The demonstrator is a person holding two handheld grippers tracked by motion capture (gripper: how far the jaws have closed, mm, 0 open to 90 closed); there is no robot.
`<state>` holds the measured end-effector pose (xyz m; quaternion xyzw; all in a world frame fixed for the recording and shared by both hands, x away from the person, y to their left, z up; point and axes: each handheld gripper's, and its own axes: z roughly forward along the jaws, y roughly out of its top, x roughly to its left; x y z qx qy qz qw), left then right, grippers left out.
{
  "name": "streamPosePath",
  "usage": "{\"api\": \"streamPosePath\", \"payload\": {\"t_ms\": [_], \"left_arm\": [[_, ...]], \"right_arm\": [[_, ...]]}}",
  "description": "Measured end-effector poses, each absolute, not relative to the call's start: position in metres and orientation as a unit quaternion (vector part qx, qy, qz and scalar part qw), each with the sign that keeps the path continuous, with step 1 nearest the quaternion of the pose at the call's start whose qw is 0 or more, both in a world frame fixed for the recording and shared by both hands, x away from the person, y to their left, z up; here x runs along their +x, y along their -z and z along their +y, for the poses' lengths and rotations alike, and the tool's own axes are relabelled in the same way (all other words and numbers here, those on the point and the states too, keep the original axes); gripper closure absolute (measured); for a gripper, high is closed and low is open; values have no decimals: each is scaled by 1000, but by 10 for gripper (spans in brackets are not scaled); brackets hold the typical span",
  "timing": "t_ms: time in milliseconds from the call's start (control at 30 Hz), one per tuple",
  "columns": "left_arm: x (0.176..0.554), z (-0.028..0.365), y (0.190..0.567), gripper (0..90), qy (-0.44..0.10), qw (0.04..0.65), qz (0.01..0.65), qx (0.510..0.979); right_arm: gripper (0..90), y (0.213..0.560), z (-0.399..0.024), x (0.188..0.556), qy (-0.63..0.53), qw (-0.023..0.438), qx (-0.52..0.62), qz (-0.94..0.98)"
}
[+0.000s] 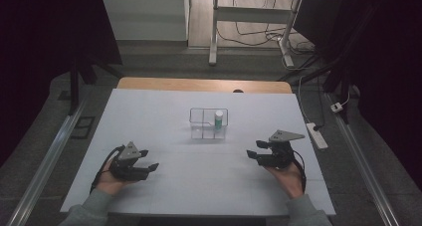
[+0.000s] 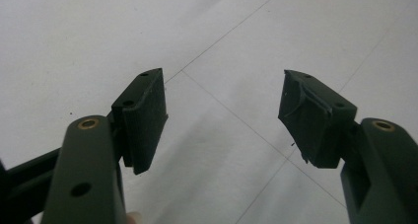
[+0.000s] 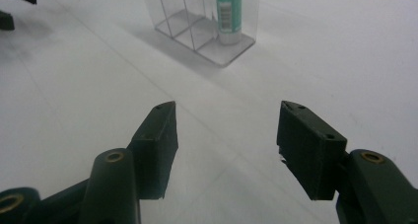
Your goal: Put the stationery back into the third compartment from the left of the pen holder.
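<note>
Both hand-held grippers, left and right, stood wide, empty; tube in clear organizer looked light, slippery (grasp mid-body).

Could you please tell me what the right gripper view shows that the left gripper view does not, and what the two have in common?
The right gripper view takes in the clear divided container with the green-and-white tube standing in its end compartment. The left gripper view looks between the left hand-held gripper jaws at bare sheet crossed by thin lines. Both look along open, empty jaws, the right hand-held gripper included, over the same white table cover.
</note>
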<state>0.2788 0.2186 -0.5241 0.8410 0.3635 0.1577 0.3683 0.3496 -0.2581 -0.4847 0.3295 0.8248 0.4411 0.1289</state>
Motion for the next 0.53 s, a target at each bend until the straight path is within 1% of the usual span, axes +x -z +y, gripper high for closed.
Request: {"api": "streamPosePath", "payload": {"t_ms": [300, 533], "left_arm": [[279, 219, 524, 342, -158, 370, 367, 839], [279, 218, 523, 341, -158, 371, 367, 839]], "right_arm": [[399, 491, -281, 328, -440, 135, 323, 827], [391, 491, -285, 326, -442, 141, 321, 825]]}}
